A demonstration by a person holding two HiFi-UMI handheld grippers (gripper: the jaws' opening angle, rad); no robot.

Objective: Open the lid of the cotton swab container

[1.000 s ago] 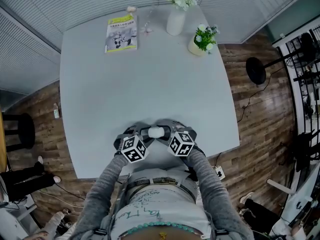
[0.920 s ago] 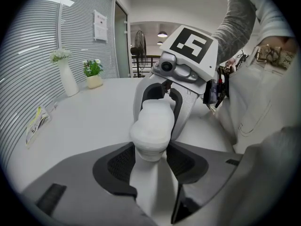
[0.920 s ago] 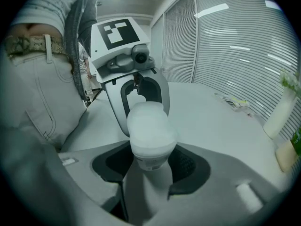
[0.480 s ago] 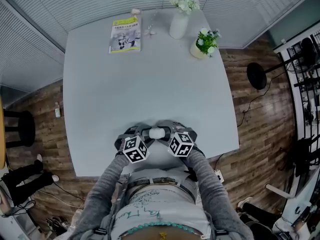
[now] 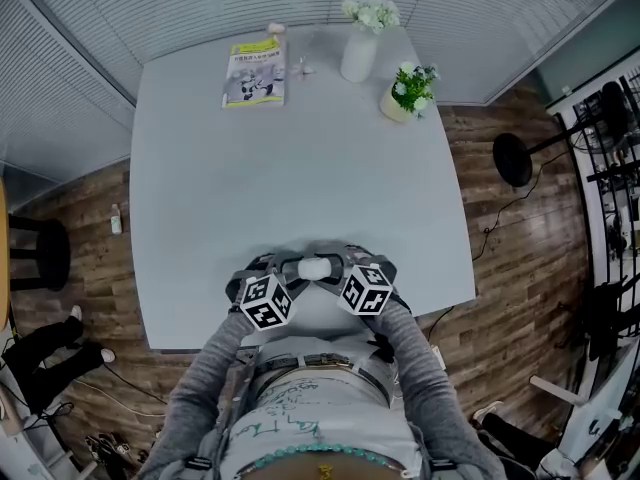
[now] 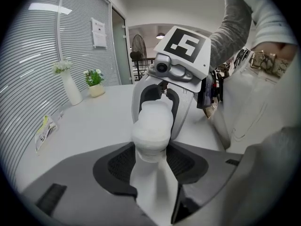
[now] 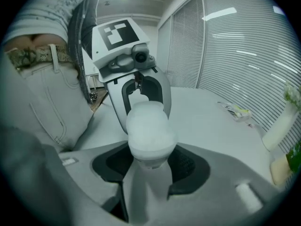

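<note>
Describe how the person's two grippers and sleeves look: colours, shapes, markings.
The left gripper and right gripper are alike: pale grey curved jaws with dark meshed pads, each topped by a white cube bearing black square markers. A small camera lens sits under each cube. Both sleeves are grey fabric.

The left gripper (image 5: pixel 292 266) and right gripper (image 5: pixel 340 264) are grey, each topped by white cubes (image 5: pixel 266 301) printed with black squares. Behind them run grey knit sleeves (image 5: pixel 205 373), a white top (image 5: pixel 290 418) scrawled with green lettering, and a patterned belt (image 5: pixel 310 361).

Swab container (image 6: pixel 151 126) in left gripper (image 6: pixel 151 161)
</note>
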